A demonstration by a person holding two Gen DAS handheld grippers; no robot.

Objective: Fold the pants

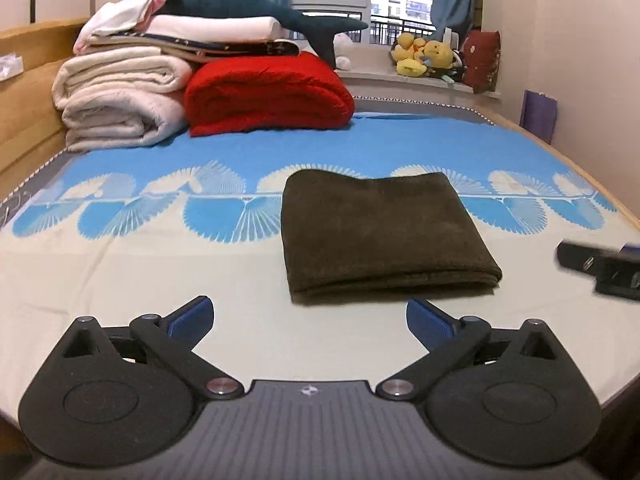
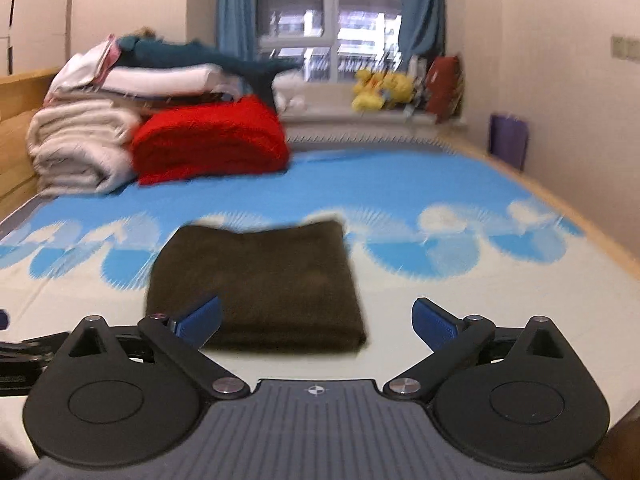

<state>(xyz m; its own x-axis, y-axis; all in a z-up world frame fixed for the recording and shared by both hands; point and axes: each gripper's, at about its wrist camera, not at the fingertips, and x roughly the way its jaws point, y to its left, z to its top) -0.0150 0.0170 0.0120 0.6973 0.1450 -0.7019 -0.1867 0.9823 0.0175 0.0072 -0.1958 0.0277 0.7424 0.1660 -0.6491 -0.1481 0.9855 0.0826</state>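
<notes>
- no box or basket shows; the bed (image 1: 120, 264) bears everything: the pants (image 1: 384, 232), a red blanket (image 1: 268, 96), and a stack of pale bedding (image 1: 120, 96) with a plush shark (image 1: 240, 4) on top.
- on the sill (image 1: 400, 78) sit yellow plush toys (image 1: 424, 56), perhaps three or four, too small to count surely, and one dark red cushion (image 1: 482, 60).
- one purple bag (image 1: 540, 114) stands by the wall at the right.
- counted: one pair of pants, one red blanket, one shark, two grippers.
- the pants lie folded into a flat brown rectangle mid-bed, across the border between the blue pattern and the cream part.
- the left gripper (image 1: 310, 320) is spread wide with nothing between its pads; the pants lie just ahead of it, slightly right, apart from both fingers.
- the right gripper (image 2: 316, 320) is also spread wide and holds nothing; in its blurred view the pants lie ahead and left, with the left finger (image 2: 200, 320) overlapping their near edge in the picture.
</notes>
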